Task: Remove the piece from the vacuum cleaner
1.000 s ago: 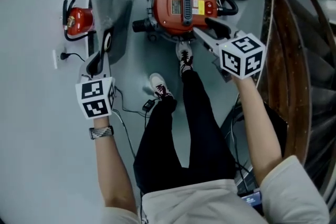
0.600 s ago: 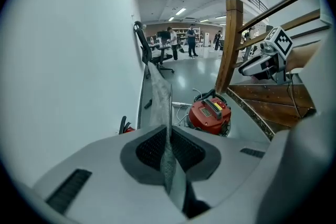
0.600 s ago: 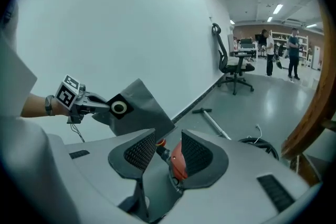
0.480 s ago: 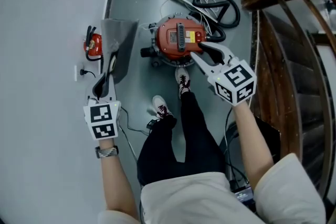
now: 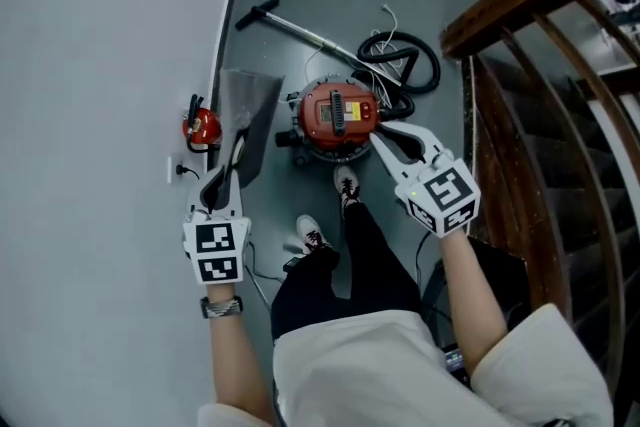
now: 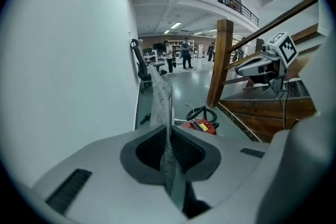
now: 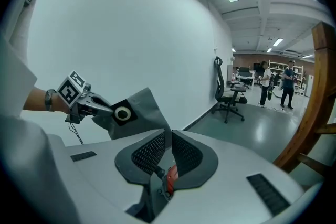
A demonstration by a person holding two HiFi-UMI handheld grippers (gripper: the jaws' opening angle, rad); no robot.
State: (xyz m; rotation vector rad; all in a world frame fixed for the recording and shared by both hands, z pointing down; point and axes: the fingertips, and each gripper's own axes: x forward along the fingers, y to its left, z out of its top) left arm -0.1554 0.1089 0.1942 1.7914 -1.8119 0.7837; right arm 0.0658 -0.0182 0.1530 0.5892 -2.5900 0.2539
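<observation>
Left gripper (image 5: 235,148): I have it clamped on the grey dust bag (image 5: 247,115), which is held by the wall, left of the vacuum cleaner (image 5: 335,115).
Right gripper (image 5: 379,133): its jaws have just been closing and are now together, with nothing between them.
Around: hose (image 5: 410,55) and wand (image 5: 300,30) lie beyond the vacuum; a wooden railing (image 5: 520,65) is on my right.
Change: the vacuum sits farther below both grippers than a second ago.

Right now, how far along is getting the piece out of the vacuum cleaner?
Done: the grey dust bag is out of the red vacuum cleaner and hangs clear of it near the wall. In hand: the left gripper is clamped on the bag; the right gripper has just been closing its jaws, with nothing between them. Left: probably only setting the bag down.
</observation>
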